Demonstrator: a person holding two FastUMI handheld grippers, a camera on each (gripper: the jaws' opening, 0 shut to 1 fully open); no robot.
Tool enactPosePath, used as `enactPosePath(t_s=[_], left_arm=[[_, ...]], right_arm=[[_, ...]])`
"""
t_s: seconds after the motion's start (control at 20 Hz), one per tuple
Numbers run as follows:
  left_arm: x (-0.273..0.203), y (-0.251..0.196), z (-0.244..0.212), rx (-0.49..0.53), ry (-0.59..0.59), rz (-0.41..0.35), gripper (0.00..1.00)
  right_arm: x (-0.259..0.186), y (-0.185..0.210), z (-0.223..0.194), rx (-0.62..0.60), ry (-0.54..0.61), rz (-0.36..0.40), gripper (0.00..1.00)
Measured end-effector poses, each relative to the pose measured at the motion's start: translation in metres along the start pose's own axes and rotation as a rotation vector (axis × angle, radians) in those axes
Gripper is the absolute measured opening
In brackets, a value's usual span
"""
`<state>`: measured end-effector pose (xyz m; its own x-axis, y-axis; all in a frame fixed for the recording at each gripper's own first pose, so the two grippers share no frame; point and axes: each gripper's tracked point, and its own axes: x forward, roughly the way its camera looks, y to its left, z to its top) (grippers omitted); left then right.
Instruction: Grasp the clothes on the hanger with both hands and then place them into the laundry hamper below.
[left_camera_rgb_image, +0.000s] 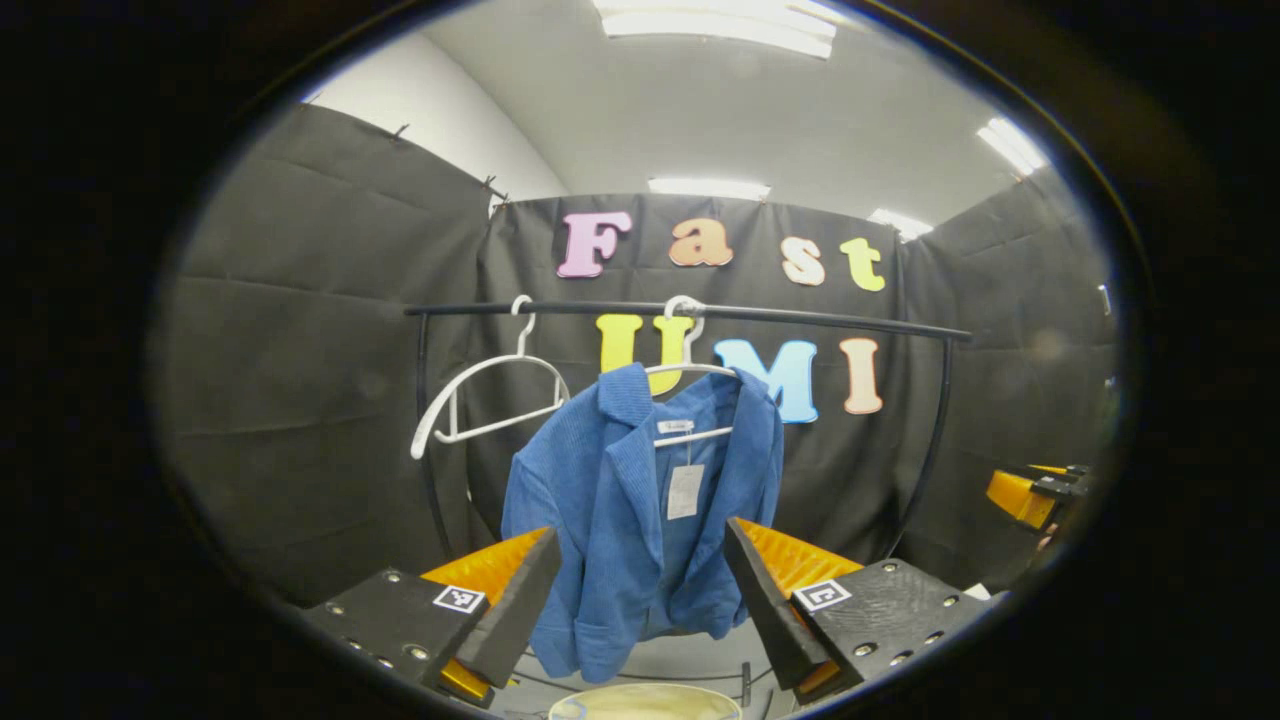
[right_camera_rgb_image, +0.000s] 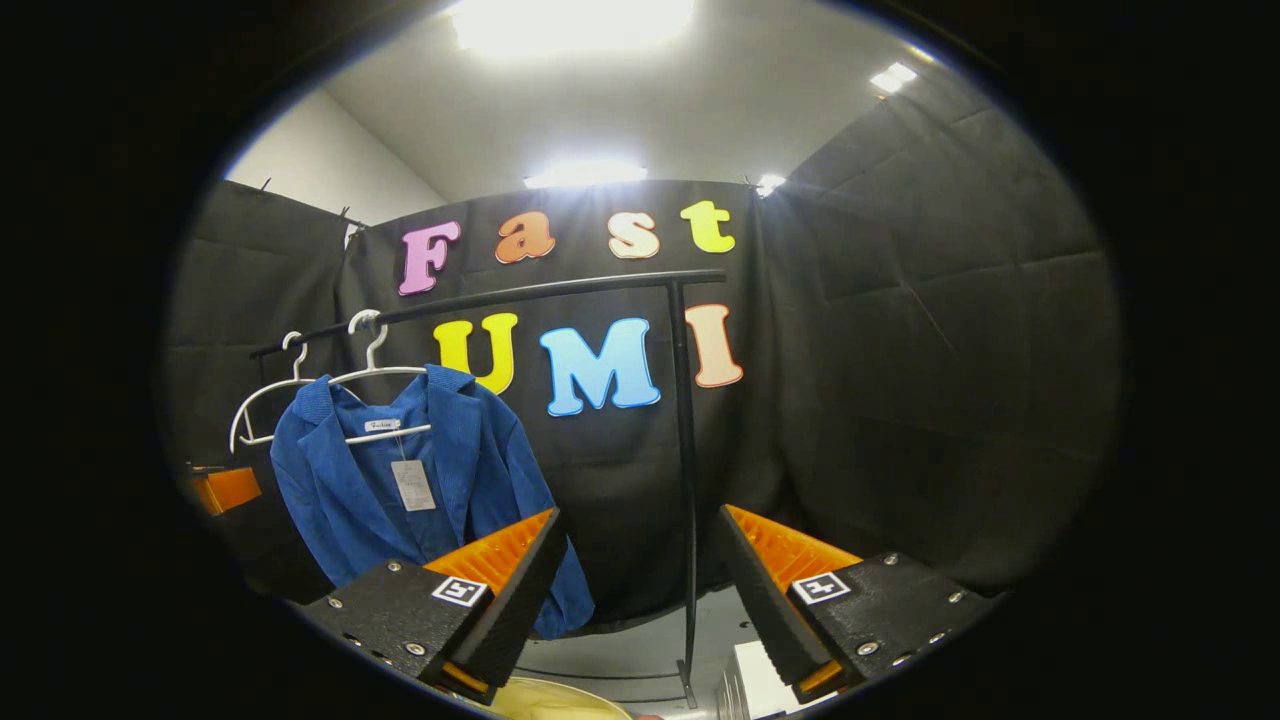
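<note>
Your left gripper has its fingers spread wide with nothing between them but air; the blue jacket hangs straight ahead of it, framed in the gap yet apart from both fingers. The jacket sits on a white hanger hooked over the black rail, collar open, with a pale tag dangling at the chest. A second white hanger hangs bare on the rail just to the jacket's left in the left gripper view. Below the jacket's hem, at the bottom edge of that view, you can see a pale rounded rim, likely the laundry hamper, though too little of it shows to be sure. Your right gripper is likewise wide open and holds nothing; from its view the jacket lies off to the left, partly behind the left finger, and the rack's upright post stands in the gap between the fingers. At the far right edge of the left gripper view, the other gripper shows near the rack's end.
</note>
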<state>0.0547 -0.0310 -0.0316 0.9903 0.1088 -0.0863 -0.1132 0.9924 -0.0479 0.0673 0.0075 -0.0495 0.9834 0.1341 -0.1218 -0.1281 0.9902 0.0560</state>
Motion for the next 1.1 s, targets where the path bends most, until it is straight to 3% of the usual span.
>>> enactPosePath(t_s=[0.55, 0.75, 1.1], left_arm=[[0.031, 0.011, 0.001, -0.064, 0.017, 0.102, 0.95], [0.049, 0.013, -0.003, -0.088, 0.036, 0.14, 0.95], [0.076, 0.013, -0.008, -0.089, 0.067, 0.198, 0.96]], right_arm=[[0.081, 0.1, 0.01, 0.025, 0.033, 0.269, 0.95], [0.109, 0.139, -0.004, 0.019, 0.089, 0.386, 0.95], [0.148, 0.18, -0.027, -0.006, 0.165, 0.519, 0.94]])
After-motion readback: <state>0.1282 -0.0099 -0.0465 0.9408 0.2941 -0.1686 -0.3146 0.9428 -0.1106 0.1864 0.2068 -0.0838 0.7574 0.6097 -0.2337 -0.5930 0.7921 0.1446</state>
